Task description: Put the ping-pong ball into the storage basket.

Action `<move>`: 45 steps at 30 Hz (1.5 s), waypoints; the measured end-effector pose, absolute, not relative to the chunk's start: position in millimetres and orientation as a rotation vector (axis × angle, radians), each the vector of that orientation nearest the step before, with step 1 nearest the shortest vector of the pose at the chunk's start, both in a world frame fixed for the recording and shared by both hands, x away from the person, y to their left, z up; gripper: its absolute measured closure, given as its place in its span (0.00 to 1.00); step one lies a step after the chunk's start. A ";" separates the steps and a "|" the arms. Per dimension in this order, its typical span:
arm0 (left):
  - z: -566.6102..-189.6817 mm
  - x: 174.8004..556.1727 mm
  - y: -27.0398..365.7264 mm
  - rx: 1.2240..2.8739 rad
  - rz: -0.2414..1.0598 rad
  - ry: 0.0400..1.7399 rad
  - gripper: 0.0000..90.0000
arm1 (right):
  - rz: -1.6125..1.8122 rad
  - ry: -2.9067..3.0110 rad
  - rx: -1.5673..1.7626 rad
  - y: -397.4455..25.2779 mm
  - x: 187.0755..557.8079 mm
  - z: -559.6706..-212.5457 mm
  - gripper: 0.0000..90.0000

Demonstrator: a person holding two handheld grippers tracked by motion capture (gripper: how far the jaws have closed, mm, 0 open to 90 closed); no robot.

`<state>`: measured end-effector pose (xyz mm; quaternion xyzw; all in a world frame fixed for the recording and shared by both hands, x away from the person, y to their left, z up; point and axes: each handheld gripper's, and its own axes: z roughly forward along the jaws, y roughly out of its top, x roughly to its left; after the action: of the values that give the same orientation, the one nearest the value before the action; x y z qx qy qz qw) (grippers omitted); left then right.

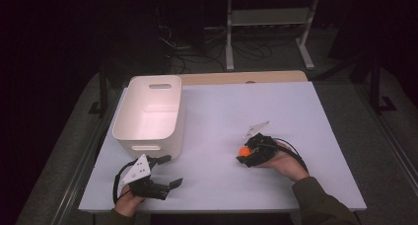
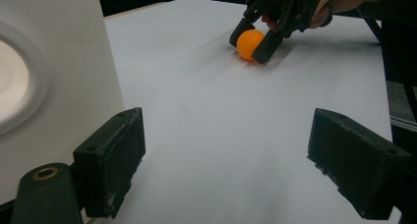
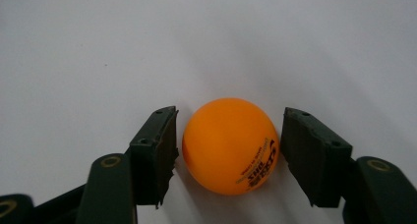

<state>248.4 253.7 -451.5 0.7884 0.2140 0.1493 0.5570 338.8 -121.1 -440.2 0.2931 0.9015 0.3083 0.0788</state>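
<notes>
Here right gripper [image 1: 245, 154] low on table, jaws seemingly just bracketing orange ball [image 3: 230, 144].

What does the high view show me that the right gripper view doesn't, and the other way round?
High view alone: the white bin, the left gripper with jaws wide apart, and both hands on the white table. Right gripper view alone: small dark print on the orange ball and thin gaps between the ball and each jaw. Both: the right gripper straddling that ball on the table.
</notes>
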 end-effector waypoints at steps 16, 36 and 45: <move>-451.5 248.3 253.7 1.860 0.354 0.506 0.16 | 0.929 2.715 0.869 -122.7 339.2 -439.9 0.54; -451.5 248.3 253.8 1.858 0.355 0.507 0.16 | 0.947 2.718 0.887 -124.0 339.5 -437.8 0.55; -451.5 248.3 253.8 1.859 0.355 0.507 0.16 | 0.979 2.711 0.884 -122.1 338.1 -433.7 0.55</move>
<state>248.3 253.8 -451.5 0.7877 0.2149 0.1504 0.5575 338.1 -122.1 -433.7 0.2926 0.8974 0.3241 0.0631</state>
